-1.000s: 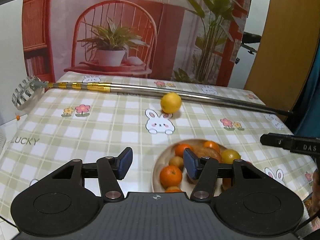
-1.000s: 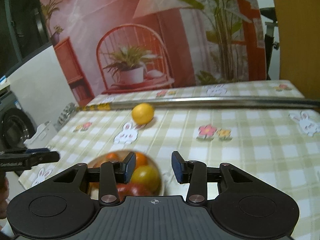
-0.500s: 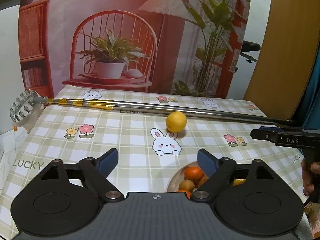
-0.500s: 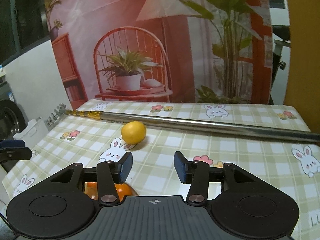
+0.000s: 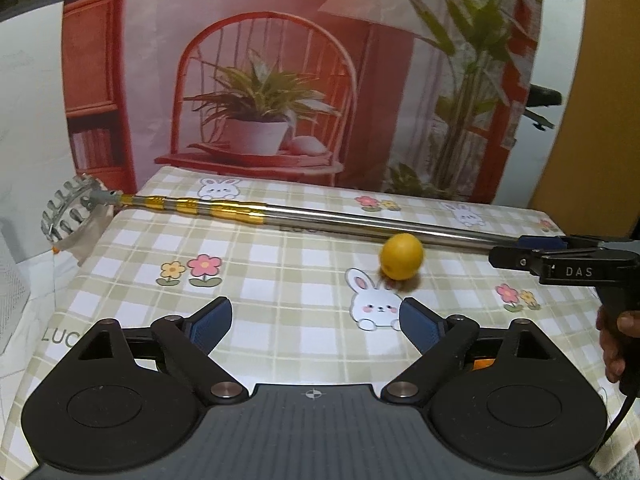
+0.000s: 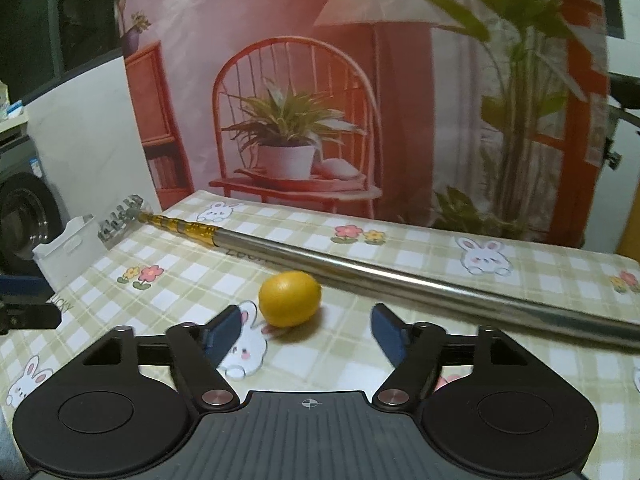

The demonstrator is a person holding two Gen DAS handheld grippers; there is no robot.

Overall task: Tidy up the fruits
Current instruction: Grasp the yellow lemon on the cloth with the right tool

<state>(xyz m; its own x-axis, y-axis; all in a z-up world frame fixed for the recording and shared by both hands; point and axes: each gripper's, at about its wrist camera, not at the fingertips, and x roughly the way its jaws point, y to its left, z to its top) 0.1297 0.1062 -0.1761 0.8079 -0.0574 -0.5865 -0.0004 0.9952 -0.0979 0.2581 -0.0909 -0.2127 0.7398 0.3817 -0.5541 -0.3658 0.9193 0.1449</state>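
A yellow citrus fruit (image 6: 289,298) lies on the bench (image 6: 400,264) just before the metal pole (image 6: 400,276), ahead of the right claw (image 6: 306,330) and left claw (image 5: 316,320), both spread apart and empty.

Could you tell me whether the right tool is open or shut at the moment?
Open. The right tool has its blue pads spread wide apart and empty, with the yellow lemon lying on the tablecloth just beyond them.
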